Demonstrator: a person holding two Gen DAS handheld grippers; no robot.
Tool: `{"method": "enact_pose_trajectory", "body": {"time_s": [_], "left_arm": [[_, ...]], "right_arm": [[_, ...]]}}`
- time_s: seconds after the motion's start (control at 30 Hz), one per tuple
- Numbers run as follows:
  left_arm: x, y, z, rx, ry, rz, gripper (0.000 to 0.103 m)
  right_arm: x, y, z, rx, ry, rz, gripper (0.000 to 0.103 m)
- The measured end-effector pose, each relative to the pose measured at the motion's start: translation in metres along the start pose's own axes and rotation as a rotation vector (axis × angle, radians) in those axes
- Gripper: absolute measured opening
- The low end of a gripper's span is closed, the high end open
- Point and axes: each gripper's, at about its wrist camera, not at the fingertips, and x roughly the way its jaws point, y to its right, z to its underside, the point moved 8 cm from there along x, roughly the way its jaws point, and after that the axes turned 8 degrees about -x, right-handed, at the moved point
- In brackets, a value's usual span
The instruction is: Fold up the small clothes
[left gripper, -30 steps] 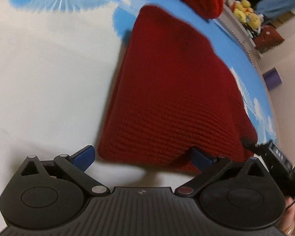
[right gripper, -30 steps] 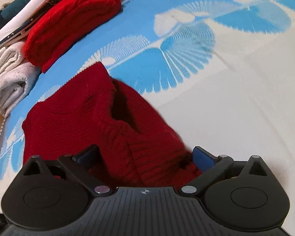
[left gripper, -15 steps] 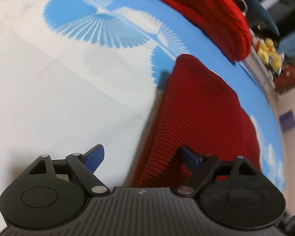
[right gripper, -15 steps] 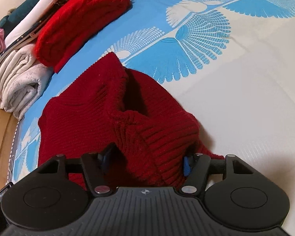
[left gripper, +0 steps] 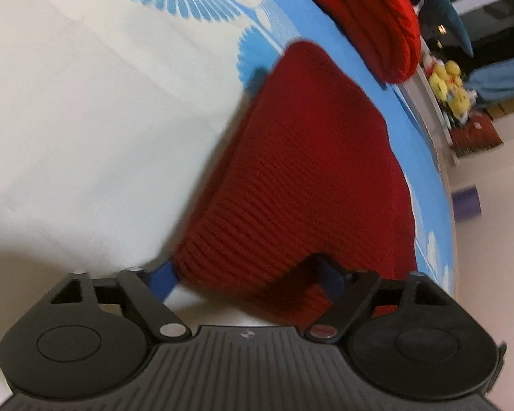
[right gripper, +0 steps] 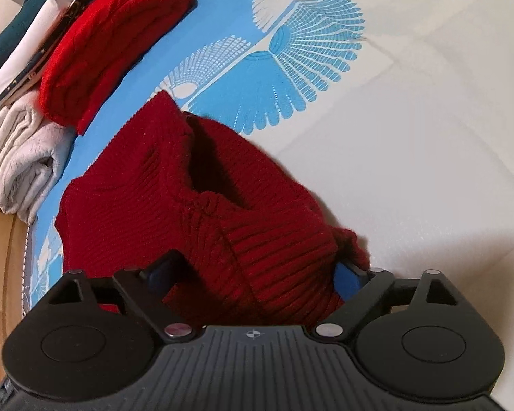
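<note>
A dark red ribbed knit garment (left gripper: 311, 178) lies partly bunched on the blue-and-white bedsheet (left gripper: 85, 120). In the left wrist view my left gripper (left gripper: 246, 277) is open, its blue fingers spread wide around the garment's near edge, which lies between them. In the right wrist view the same garment (right gripper: 174, 198) shows a folded-over ribbed hem. My right gripper (right gripper: 257, 277) is open wide with that hem between its fingers. The blue pads are partly hidden by the knit.
A folded bright red sweater (right gripper: 113, 37) sits at the bed's far edge beside folded white and grey cloth (right gripper: 20, 161) and dark garments. In the left wrist view yellow plush toys (left gripper: 452, 85) and a purple object (left gripper: 466, 202) lie off the bed.
My right gripper has opened wider around the ribbed hem and moved closer over the garment. My left gripper's fingers stayed spread; its view swung and the garment's edge now lies between them.
</note>
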Motion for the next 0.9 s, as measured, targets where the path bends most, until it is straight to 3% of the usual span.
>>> {"method": "enact_pose_trajectory", "body": {"time_s": [0.13,0.27,0.33,0.5,0.57,0.63,0.7,0.77,0.9], "left_arm": [[-0.005,0.008,-0.025,0.041,0.112,-0.033,0.072],[-0.006,0.004,-0.024,0.015,0.084,-0.03,0.072],[-0.008,0.009,-0.018,0.065,0.089,-0.043,0.072],[-0.003,0.013,-0.002,0.096,0.032,-0.026,0.072],[-0.001,0.015,0.0,0.118,0.024,-0.023,0.073],[-0.003,0.012,-0.004,0.118,0.03,-0.034,0.075],[-0.014,0.01,-0.012,0.125,0.092,-0.085,0.08],[-0.027,0.01,-0.02,0.18,0.163,-0.168,0.084],[-0.039,0.039,-0.026,0.436,0.293,-0.37,0.085]], "right_arm": [[0.003,-0.017,0.007,-0.013,-0.017,-0.031,0.065],[0.005,-0.019,0.002,-0.012,0.006,-0.022,0.065],[0.008,-0.012,-0.003,0.036,0.01,-0.035,0.062],[0.006,-0.014,-0.018,-0.049,0.102,0.013,0.055],[0.008,-0.009,-0.022,-0.043,0.114,0.022,0.056],[0.009,-0.005,-0.022,-0.004,0.087,0.039,0.069],[0.001,-0.004,-0.024,-0.02,0.095,0.088,0.082],[-0.015,-0.011,-0.026,-0.117,0.133,0.142,0.083],[-0.044,-0.046,-0.02,-0.391,0.203,0.183,0.086]]}}
